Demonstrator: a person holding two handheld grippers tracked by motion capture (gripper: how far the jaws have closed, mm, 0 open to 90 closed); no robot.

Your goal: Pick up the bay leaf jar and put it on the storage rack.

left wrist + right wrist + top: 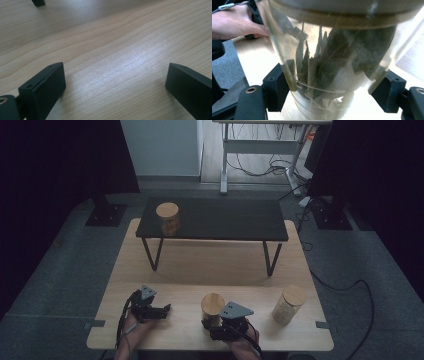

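A clear jar [212,307] with a wooden lid stands at the front middle of the wooden table [200,265]. My right gripper [213,322] is shut on it from the near side. In the right gripper view the two black pads [275,87] press on the jar [332,50] low on either side; dark dried leaves show inside the glass. My left gripper [164,310] rests at the front left, pointing right. Its jaws stand wide apart over bare wood in the left gripper view, so the left gripper [115,82] is open with nothing between them.
A second lidded jar [288,305] with pale contents stands at the front right. A third jar [167,217] sits on the left end of a low black shelf [225,220] across the table's back. The person's left hand [237,22] lies left of the held jar.
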